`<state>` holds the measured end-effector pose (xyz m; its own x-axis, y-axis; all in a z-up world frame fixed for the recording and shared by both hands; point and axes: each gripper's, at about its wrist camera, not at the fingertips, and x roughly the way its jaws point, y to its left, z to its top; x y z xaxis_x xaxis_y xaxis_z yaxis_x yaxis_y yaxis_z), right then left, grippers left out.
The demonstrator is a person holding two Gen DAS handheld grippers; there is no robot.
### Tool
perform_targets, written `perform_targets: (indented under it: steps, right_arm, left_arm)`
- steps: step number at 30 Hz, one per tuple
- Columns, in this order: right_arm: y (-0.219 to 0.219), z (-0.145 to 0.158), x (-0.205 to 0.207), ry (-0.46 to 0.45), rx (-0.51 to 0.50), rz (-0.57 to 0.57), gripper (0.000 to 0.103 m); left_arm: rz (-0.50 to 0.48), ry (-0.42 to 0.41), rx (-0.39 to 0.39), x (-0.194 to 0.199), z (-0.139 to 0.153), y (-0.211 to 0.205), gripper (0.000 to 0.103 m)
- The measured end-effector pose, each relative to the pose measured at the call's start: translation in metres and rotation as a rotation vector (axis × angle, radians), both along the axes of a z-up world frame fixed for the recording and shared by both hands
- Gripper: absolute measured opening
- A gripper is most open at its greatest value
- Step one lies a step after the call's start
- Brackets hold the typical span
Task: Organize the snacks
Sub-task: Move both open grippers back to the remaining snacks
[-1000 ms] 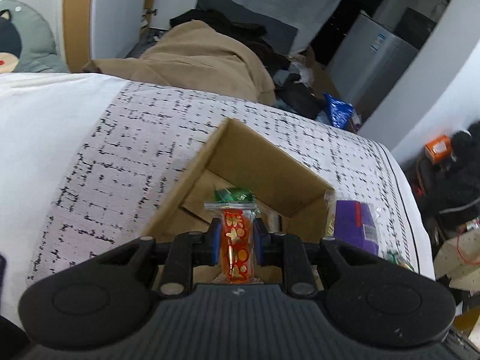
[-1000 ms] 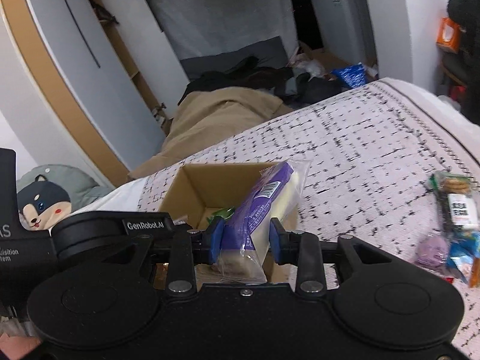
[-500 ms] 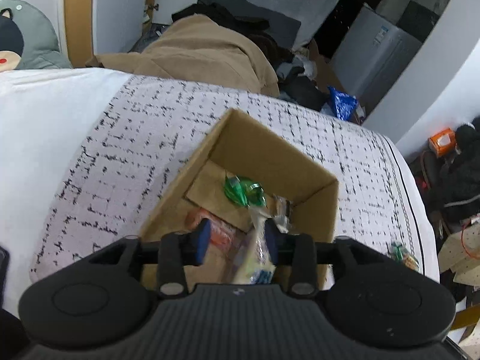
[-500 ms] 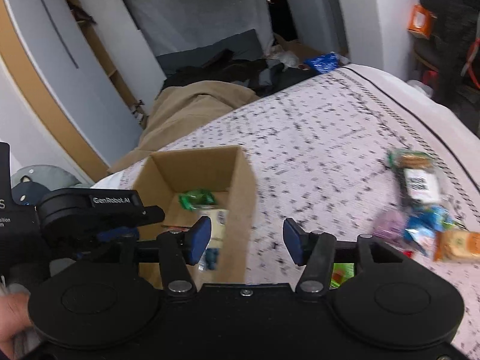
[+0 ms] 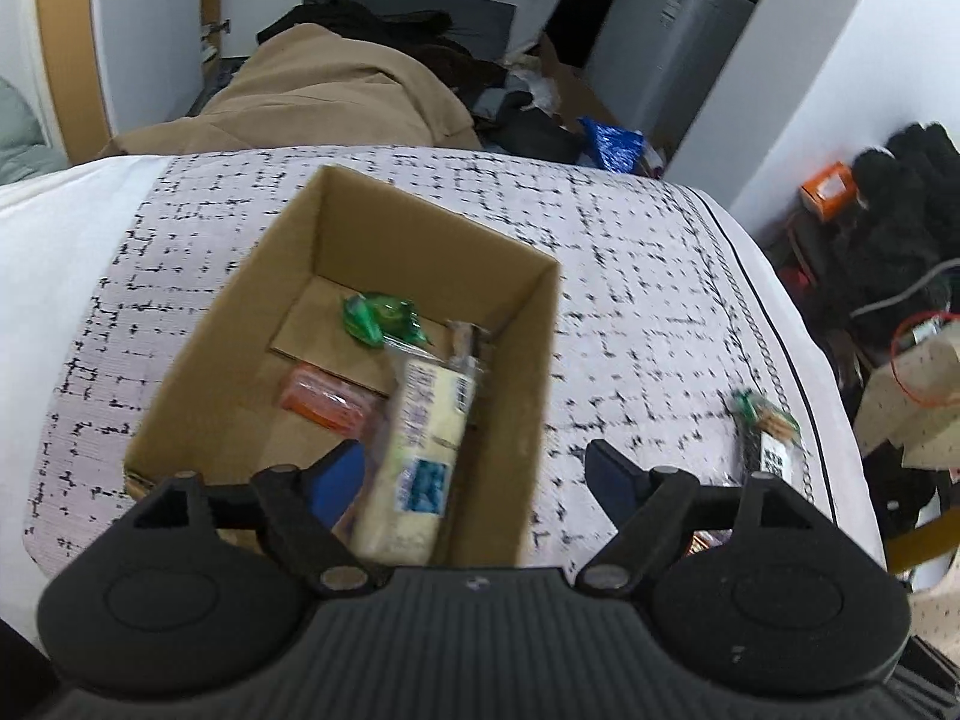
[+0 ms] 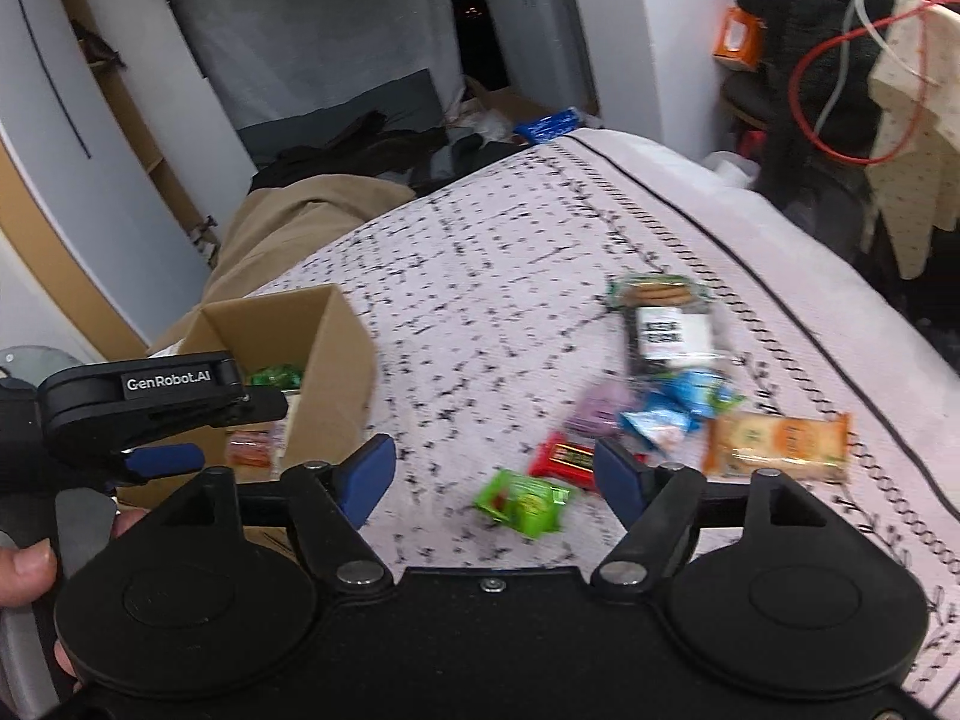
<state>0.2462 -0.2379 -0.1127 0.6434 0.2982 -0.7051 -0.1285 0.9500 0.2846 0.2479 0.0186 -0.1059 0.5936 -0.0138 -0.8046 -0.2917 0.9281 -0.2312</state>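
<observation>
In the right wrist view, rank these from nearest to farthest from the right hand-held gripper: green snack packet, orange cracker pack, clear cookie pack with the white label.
From the right hand-held gripper:
1. Green snack packet, on the bedspread just beyond its open fingertips.
2. Orange cracker pack, farther off to the right.
3. Clear cookie pack, farthest, up the bed beyond the loose pile.

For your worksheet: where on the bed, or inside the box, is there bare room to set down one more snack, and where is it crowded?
Free: the patterned bedspread between the cardboard box and the snack pile; also the box floor's left part, beside the orange packet. Crowded: the box's right side around the long pale packet, and the pile itself.
</observation>
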Motion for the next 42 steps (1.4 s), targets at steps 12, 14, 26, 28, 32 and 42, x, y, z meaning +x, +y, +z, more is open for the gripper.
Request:
perform_targets:
  steps: [12,14,26,28,32,42]
  right_arm:
    - [-0.059,-0.012,-0.015,-0.002,-0.014,-0.074,0.082]
    - [-0.068,-0.016,-0.016,0.001,-0.012,-0.084,0.083]
    - [-0.104,-0.044,-0.011,-0.021,-0.042,-0.096,0.09]
    - [-0.11,-0.051,-0.008,-0.02,-0.016,-0.1,0.09]
    - [-0.121,-0.063,-0.002,-0.01,0.008,-0.121,0.09]
    - [-0.144,-0.09,0.017,0.028,0.088,-0.182,0.09]
  left_arm:
    - [-0.142,-0.031,0.012,-0.009,0.001,-0.057,0.089]
    - [-0.166,-0.024,0.025,-0.01,-0.002,-0.067,0.089]
    - [-0.241,-0.006,0.107,-0.009,-0.022,-0.106,0.089]
    - [-0.247,0.002,0.108,-0.007,-0.027,-0.11,0.089]
    - [-0.249,0.014,0.115,-0.004,-0.037,-0.119,0.089]
    - [-0.246,0.063,0.144,0.01,-0.064,-0.137,0.089]
